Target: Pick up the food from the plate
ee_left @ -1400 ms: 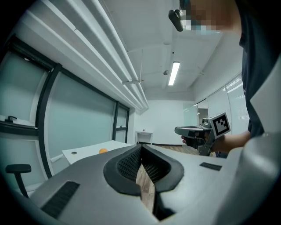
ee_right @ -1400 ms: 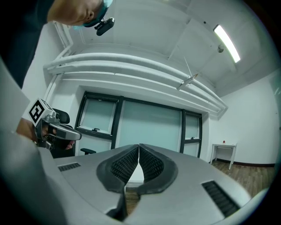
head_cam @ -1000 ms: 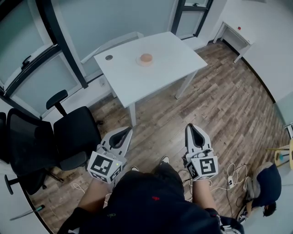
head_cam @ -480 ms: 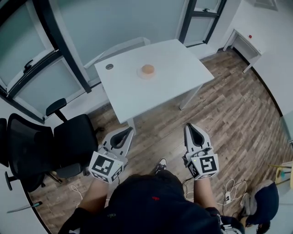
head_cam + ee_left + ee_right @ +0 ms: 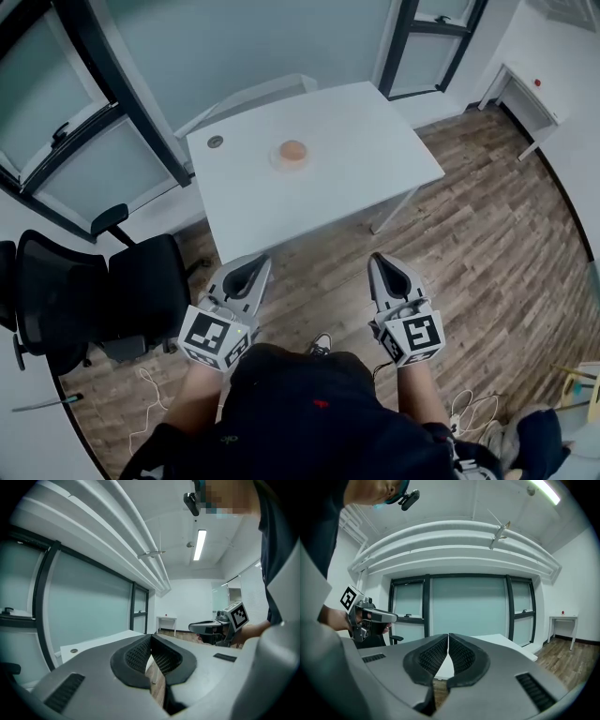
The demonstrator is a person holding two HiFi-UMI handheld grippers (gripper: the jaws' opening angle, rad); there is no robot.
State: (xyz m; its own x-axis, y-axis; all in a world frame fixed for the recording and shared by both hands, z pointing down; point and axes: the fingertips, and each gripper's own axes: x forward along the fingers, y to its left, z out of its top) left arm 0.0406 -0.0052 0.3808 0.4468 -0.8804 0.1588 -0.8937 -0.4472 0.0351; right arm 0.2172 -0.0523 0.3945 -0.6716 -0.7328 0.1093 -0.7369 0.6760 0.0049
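Note:
A round orange-brown piece of food (image 5: 292, 150) lies on a small pale plate (image 5: 278, 159) near the far side of a white table (image 5: 356, 178). Both grippers are held low in front of the person's body, well short of the table's near edge. My left gripper (image 5: 260, 261) points up toward the table, its jaws together with nothing between them. My right gripper (image 5: 376, 259) is likewise shut and empty. In the left gripper view the pads (image 5: 140, 654) meet at the tip, with the table (image 5: 101, 640) beyond. The right gripper view shows its pads (image 5: 461, 657) touching.
A small dark round disc (image 5: 215, 142) sits at the table's far left corner. Two black office chairs (image 5: 141, 292) stand left of the table. Glass partition walls run behind it. A small white desk (image 5: 531, 92) is at the far right, and cables (image 5: 473, 409) lie on the wood floor.
The table has come nearer and shifted left in the head view as the person walks toward it. Both grippers stay shut, low in front of the body.

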